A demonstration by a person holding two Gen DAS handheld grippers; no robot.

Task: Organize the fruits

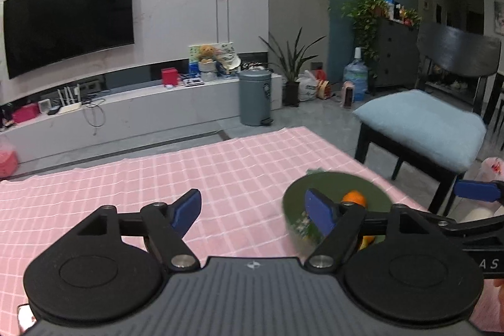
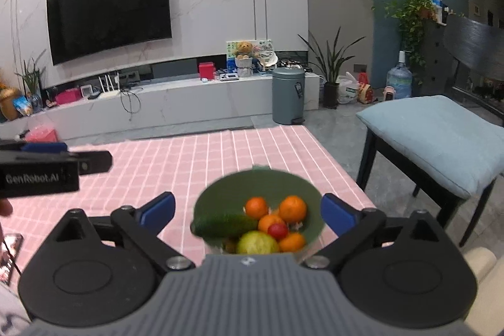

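Note:
A dark green bowl point(image 2: 252, 185) sits on the pink checked tablecloth point(image 2: 189, 159). It holds several oranges point(image 2: 292, 208), a cucumber point(image 2: 225, 224) lying over its left rim, a green apple point(image 2: 256, 243) and a small red fruit point(image 2: 277, 230). My right gripper point(image 2: 249, 213) is open, its blue fingers on either side of the bowl, just above it. My left gripper point(image 1: 253, 210) is open and empty over the cloth, left of the bowl point(image 1: 334, 188), where one orange point(image 1: 354, 198) shows. The left gripper's body point(image 2: 41, 169) shows at the left of the right wrist view.
A black chair with a pale blue cushion point(image 2: 441, 134) stands right of the table. A phone point(image 2: 9, 254) lies at the table's left edge. A grey pedal bin point(image 2: 288, 95), a TV bench and plants stand beyond the far table edge.

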